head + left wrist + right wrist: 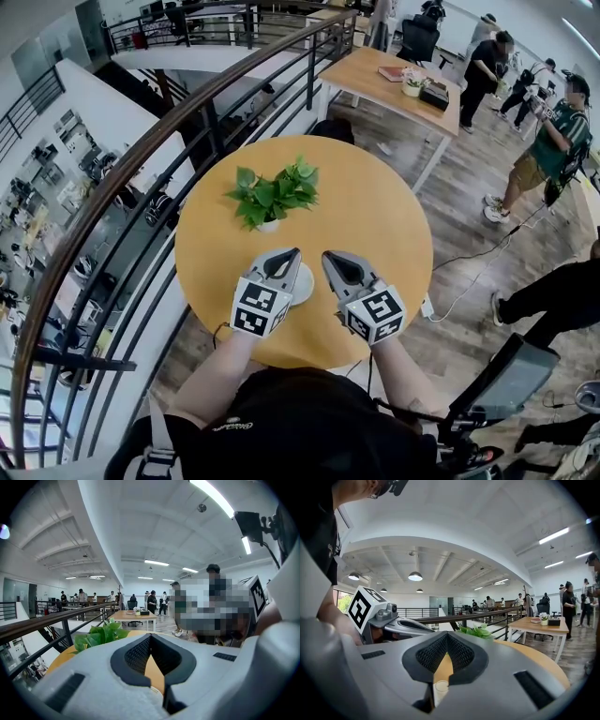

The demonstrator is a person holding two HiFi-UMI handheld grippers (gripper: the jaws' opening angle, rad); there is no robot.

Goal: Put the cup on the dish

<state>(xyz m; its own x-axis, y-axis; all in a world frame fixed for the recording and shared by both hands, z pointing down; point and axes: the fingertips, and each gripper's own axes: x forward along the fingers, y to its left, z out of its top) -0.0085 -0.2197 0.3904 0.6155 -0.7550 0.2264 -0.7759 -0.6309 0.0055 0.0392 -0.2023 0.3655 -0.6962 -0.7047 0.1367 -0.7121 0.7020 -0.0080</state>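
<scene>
This is a big open office. The round desk (pixel 394 225) stands just beside a dark railing (pixel 141 169). Far below the round desk, past the railing, are rows of work desks (pixel 37 216). Behind the round desk are a long wooden desk (pixel 375 80), a black office chair (pixel 419 37) and people standing (pixel 483 70)

1. Two grippers: left gripper (pixel 292 254) and right gripper (pixel 329 256).
2. Two tables: one round table (pixel 375 220) and one long table (pixel 370 77).
3. One plant (pixel 273 195).
4. One dish (pixel 306 284).
5. One cup (pixel 440 689).
6. At least three bystanders (pixel 553 141); the far ones are too small to count.
</scene>
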